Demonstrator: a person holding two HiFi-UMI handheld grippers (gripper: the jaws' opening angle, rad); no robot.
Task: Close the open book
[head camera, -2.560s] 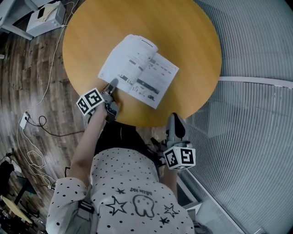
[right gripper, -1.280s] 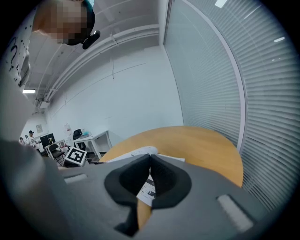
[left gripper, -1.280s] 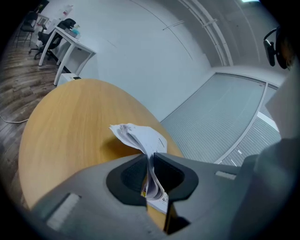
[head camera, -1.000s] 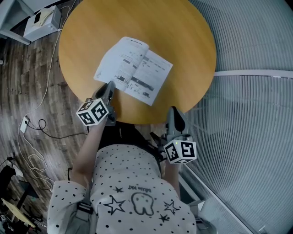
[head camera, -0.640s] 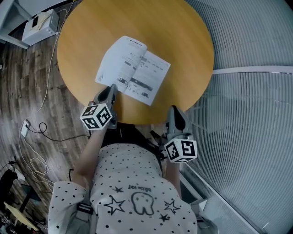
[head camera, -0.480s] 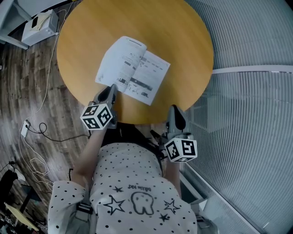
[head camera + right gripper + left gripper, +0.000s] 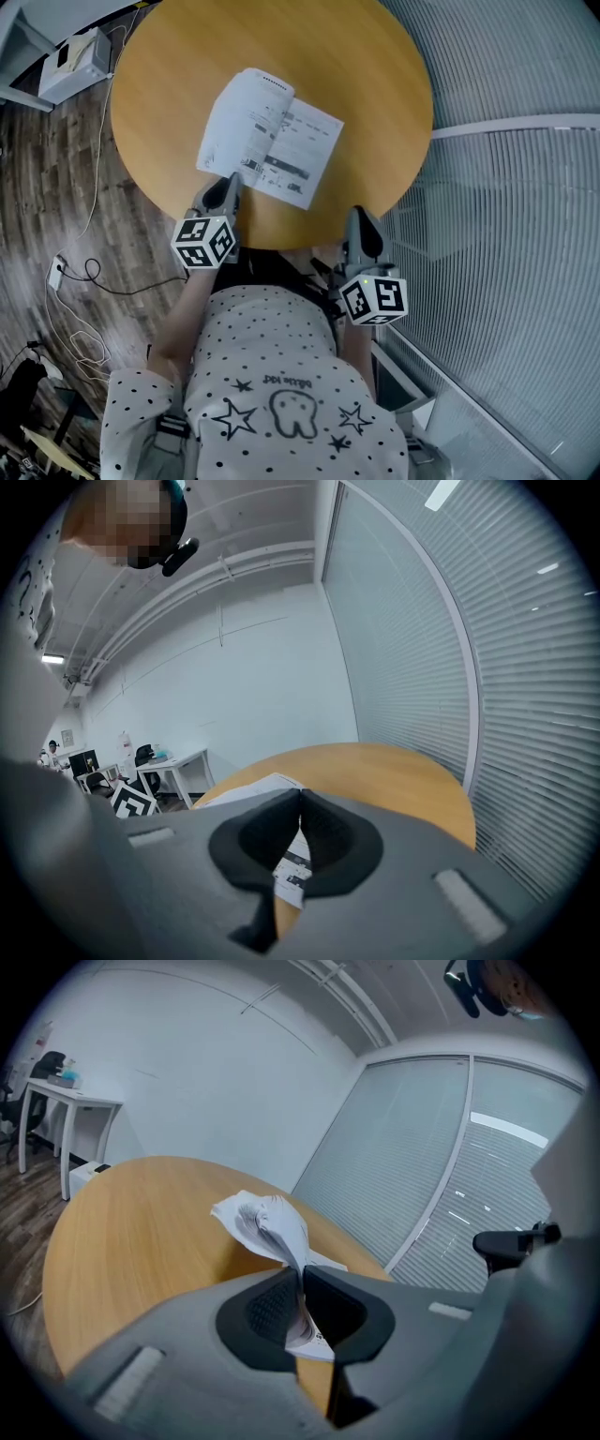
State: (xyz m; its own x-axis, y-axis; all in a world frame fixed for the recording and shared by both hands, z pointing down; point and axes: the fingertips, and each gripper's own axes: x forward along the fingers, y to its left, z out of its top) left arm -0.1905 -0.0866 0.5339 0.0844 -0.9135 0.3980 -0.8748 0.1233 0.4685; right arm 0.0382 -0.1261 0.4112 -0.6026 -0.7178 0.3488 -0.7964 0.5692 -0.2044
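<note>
An open book with white printed pages lies on the round wooden table. My left gripper is at the book's near left corner, shut on the left-hand pages. In the left gripper view those pages rise curled from between the pressed jaws of that gripper. The right-hand page lies flat. My right gripper hangs at the table's near edge, right of the book, shut with nothing in it. Past the shut right gripper in its own view, the book shows ahead and to the left.
A white box and loose cables lie on the wooden floor to the left. A glass wall with blinds runs along the right. A white desk stands beyond the table.
My left gripper has rolled and risen a little with the left pages in it, so they now curl up toward the spine. The right gripper has stayed put.
</note>
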